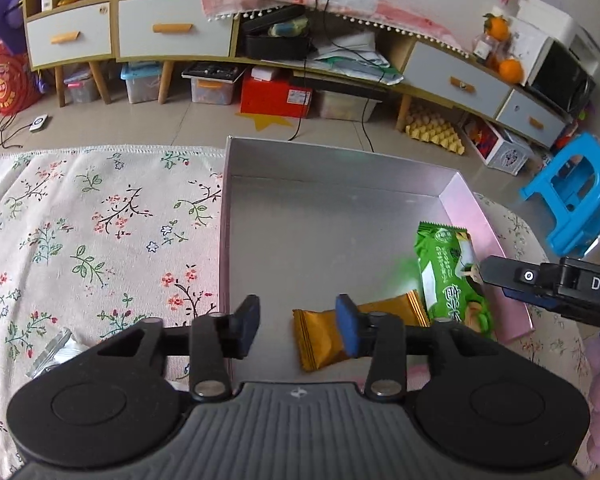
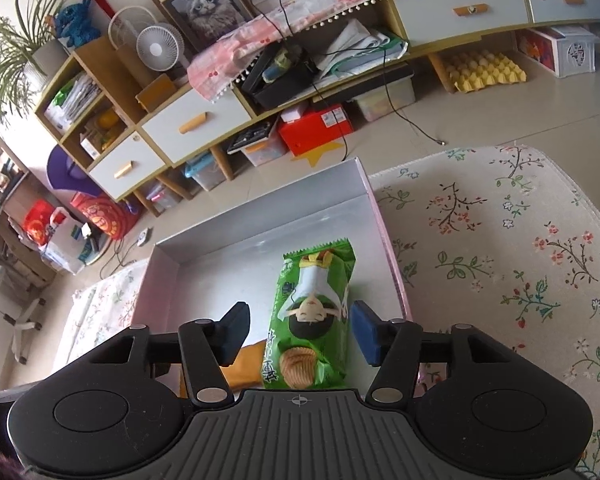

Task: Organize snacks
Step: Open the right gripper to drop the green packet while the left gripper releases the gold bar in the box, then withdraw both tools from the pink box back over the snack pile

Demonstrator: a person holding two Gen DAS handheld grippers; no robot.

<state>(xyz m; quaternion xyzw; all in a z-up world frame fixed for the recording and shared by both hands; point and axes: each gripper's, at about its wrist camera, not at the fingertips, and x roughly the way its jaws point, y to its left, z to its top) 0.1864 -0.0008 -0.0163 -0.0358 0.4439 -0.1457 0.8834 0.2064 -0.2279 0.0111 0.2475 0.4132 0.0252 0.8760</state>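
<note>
A shallow silver box (image 1: 328, 168) with pink outer walls sits on the flowered tablecloth (image 1: 80, 220). A green snack packet (image 1: 452, 276) and an orange snack packet (image 1: 324, 340) lie inside it near the front right. My left gripper (image 1: 298, 328) is open and empty above the box's front, just left of the orange packet. My right gripper (image 2: 298, 332) is open, its fingers on either side of the green packet (image 2: 312, 320) without closing on it. The box (image 2: 260, 216) and a bit of the orange packet (image 2: 246, 368) also show in the right wrist view. The right gripper shows in the left wrist view (image 1: 488, 272).
A clear-wrapped packet (image 1: 56, 352) lies on the cloth left of the box. Behind the table are low cabinets (image 1: 140, 28) with storage boxes (image 1: 276, 96) beneath, a blue plastic stool (image 1: 576, 196) at right, and yellow egg trays (image 1: 432, 128) on the floor.
</note>
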